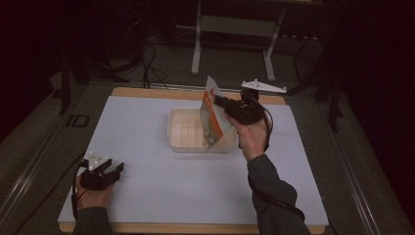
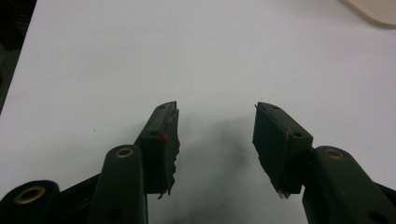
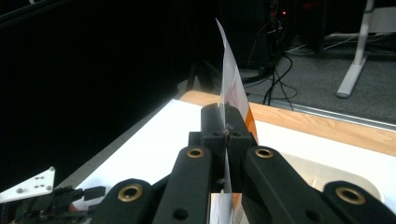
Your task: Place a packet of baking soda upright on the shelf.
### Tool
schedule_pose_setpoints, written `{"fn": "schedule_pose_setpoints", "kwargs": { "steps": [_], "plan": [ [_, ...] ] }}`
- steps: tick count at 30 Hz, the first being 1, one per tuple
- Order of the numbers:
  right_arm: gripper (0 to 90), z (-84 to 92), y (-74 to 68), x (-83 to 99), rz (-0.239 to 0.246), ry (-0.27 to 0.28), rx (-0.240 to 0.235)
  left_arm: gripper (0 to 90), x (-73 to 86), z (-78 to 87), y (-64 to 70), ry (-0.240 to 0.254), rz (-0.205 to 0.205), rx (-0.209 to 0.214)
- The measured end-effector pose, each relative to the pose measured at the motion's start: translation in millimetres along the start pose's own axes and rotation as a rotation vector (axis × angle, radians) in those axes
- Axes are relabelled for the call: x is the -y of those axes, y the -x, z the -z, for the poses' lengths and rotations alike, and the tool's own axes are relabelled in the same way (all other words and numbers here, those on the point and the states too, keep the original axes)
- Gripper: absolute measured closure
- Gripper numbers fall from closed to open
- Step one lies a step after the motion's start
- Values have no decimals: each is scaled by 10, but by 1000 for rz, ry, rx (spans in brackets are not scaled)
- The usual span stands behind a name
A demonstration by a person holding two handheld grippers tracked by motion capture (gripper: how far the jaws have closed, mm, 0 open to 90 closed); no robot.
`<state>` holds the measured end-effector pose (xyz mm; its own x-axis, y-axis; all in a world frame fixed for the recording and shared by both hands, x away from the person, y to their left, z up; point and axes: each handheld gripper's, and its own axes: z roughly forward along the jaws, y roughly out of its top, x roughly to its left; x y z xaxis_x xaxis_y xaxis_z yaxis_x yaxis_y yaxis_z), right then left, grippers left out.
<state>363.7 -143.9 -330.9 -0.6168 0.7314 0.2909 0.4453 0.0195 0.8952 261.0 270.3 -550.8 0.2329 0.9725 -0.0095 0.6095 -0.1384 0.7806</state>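
Observation:
A white and orange packet (image 1: pixel 212 113) hangs upright over the right part of a cream tray (image 1: pixel 182 141), its lower end down inside the tray. My right gripper (image 1: pixel 220 102) is shut on the packet's upper edge; in the right gripper view the jaws pinch the thin packet (image 3: pixel 232 88) edge-on between them, at my right gripper (image 3: pixel 226 122). My left gripper (image 1: pixel 115 169) rests low at the front left of the white mat (image 1: pixel 147 171), far from the tray. In the left gripper view my left gripper (image 2: pixel 215 122) stands open with bare mat between its pads.
The mat lies on a wooden table (image 1: pixel 195 228). Beyond the table's far edge stand a grey frame's legs (image 1: pixel 196 49) and loose cables (image 1: pixel 149 61) on the floor. A corner of the tray (image 2: pixel 373 11) shows at the top right of the left gripper view.

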Motion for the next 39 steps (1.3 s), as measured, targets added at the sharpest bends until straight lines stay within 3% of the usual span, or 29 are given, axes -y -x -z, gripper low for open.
{"fn": "schedule_pose_setpoints", "kwargs": {
  "steps": [18,39],
  "plan": [
    [900,-186,83,49,-38,27,46,503,1,-3,5,3,-1,-1],
    [900,-348,95,141,5,72,88,503,2,0,4,5,-1,0]
  ]
}}
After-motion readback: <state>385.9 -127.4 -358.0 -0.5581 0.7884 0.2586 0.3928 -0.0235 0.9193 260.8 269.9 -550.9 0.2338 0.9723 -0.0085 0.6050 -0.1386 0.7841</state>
